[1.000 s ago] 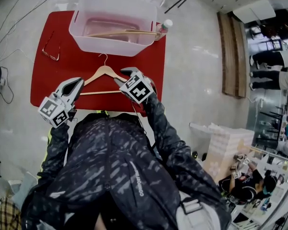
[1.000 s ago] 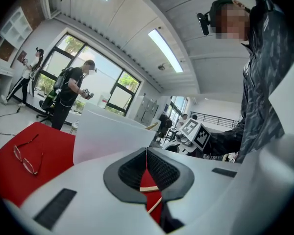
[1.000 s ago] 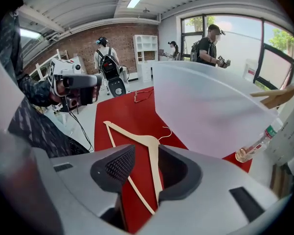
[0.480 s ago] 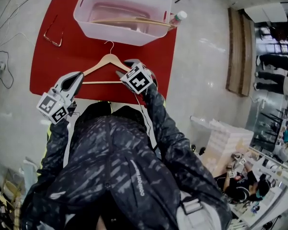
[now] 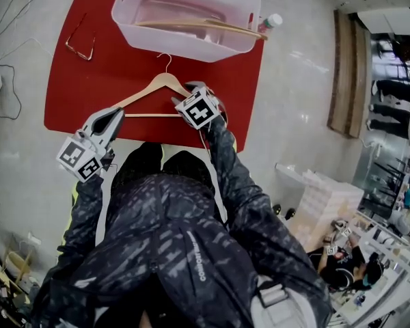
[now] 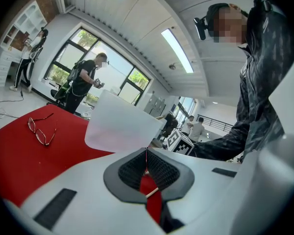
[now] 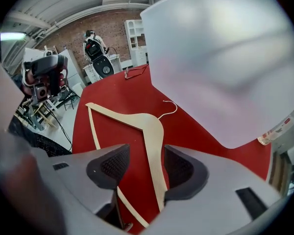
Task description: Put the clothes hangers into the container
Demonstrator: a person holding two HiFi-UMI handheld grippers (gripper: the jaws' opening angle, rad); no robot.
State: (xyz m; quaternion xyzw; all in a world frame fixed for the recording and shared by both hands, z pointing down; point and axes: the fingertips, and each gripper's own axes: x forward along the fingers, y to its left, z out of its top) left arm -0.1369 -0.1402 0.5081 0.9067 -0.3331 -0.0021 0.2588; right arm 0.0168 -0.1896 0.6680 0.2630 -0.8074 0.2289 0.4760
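A wooden hanger (image 5: 157, 87) lies flat on the red table (image 5: 75, 94), its hook toward the translucent container (image 5: 184, 46). A second wooden hanger (image 5: 191, 24) rests inside that container. My right gripper (image 5: 190, 91) points steeply down over the hanger's right arm. In the right gripper view the hanger (image 7: 154, 131) runs between the jaws of the right gripper (image 7: 147, 168), which have just been opening and do not press on it. My left gripper (image 5: 116, 113) sits low by the hanger's left end. The left gripper (image 6: 147, 155) has its pads together at the tip, with nothing seen between them.
A pair of glasses (image 5: 78, 46) lies on the table's far left. A bottle (image 5: 270, 22) stands beside the container's right end. The container (image 7: 225, 72) looms close above the right gripper. Cables trail over the floor at the left, and other people work further off.
The right gripper has sunk closer to the hanger's right arm. The left gripper has dropped a little toward the table's near edge. The hanger on the table has not moved.
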